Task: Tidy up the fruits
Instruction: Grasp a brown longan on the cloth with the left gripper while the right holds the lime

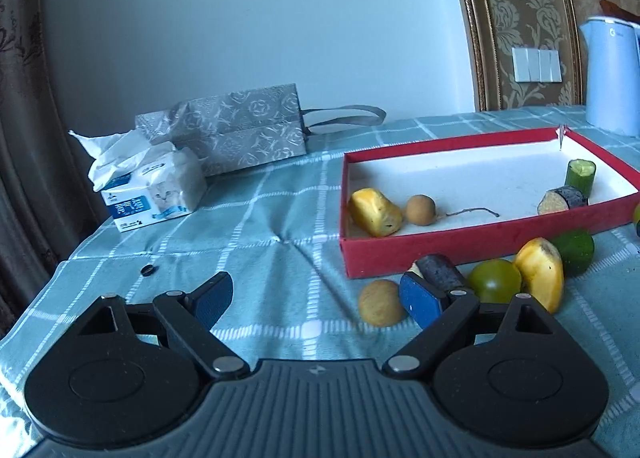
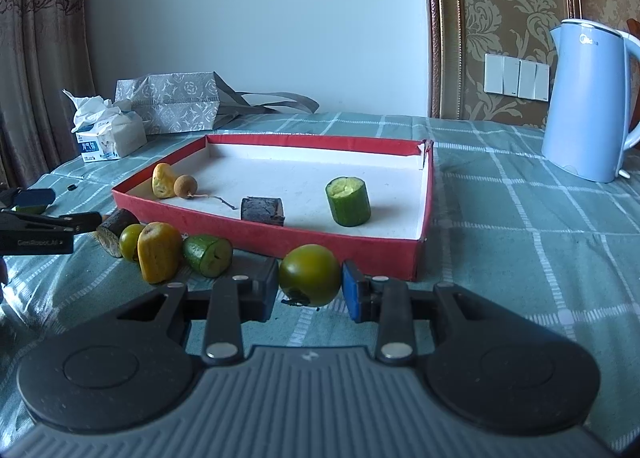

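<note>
The right gripper (image 2: 310, 289) is clenched on a round green tomato-like fruit (image 2: 310, 276); its two pads press the fruit from both sides, just in front of the near wall of the shallow red cardboard box with a white inside (image 2: 424, 217). The left gripper (image 1: 320, 298) has its fingers released and wide apart, with nothing between them. Its right blue pad (image 1: 420, 298) is just beside a dark cylindrical piece (image 1: 442, 272) and a small round brown fruit (image 1: 382, 302) on the green checked tablecloth (image 1: 260, 225).

To the right of these lie a second green round fruit (image 1: 495, 280), a yellow chunk (image 1: 542, 272) and a green cucumber piece (image 1: 576, 252), all near the front wall of the box. Inside the box are a yellow piece (image 2: 162, 179) and a small brown fruit with a stem (image 2: 186, 186) at the left, a dark block (image 2: 262, 210) in the middle, and an upright cucumber stub (image 2: 348, 201) more to the right.

Far left stand a tissue pack (image 2: 110, 137) and a grey patterned bag (image 2: 176, 101). Far right stands a light blue kettle (image 2: 588, 101).
</note>
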Demonstrator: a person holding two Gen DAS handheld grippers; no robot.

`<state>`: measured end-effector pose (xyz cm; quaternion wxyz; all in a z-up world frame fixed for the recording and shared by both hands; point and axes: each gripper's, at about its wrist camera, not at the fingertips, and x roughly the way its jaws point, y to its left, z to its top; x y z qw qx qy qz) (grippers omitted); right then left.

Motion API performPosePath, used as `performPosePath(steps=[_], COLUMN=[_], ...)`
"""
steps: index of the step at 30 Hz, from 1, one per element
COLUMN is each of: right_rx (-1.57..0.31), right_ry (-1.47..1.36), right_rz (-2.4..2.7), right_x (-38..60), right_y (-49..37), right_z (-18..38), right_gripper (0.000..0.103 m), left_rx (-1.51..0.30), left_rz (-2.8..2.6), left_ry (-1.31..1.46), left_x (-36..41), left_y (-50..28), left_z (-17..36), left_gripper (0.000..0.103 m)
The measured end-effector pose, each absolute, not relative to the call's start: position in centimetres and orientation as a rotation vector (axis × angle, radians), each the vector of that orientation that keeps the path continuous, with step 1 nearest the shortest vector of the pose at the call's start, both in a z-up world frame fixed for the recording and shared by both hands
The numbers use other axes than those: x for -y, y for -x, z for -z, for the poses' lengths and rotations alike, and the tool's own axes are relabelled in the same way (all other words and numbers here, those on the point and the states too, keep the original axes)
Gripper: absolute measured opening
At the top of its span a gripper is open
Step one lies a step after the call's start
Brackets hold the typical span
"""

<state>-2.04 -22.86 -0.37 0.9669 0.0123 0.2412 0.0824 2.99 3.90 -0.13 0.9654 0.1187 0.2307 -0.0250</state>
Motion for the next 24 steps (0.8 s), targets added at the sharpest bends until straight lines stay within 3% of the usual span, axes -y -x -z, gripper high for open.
performPosePath(steps=[11,13,18,21,24], right_rx=[-0.482,-0.481,-0.477,-0.475,-0.477], right_ry=[-0.035,-0.036,-0.047,-0.050,-0.054], right_rz=[-0.174,-0.174,-0.175,-0.175,-0.175], right_x=[22.9,22.9,23.1,23.2,23.3], right_y=[2.1,2.2,2.2,2.2,2.1], right_z=[0.3,0.3,0.3,0.2,0.3], right_gripper=[0.032,0.032,0.032,0.032,0.032], left_rx=[-0.558,-0.568,-0.565,-0.565,-0.568], left_rz=[0.025,0.049,0.075,0.087,0.105], left_ry=[-0.252,-0.246,-0.244,-0.249,-0.217], left_x=[-3.3,-3.2,-2.6,-2.4,-2.9], left_y=[-5.4,-5.5,-5.1,-5.1,-4.8], left_z=[0.8,0.9,1.0,1.0,0.9], left_gripper=[0.088,0.071,0.043,0.037,0.039])
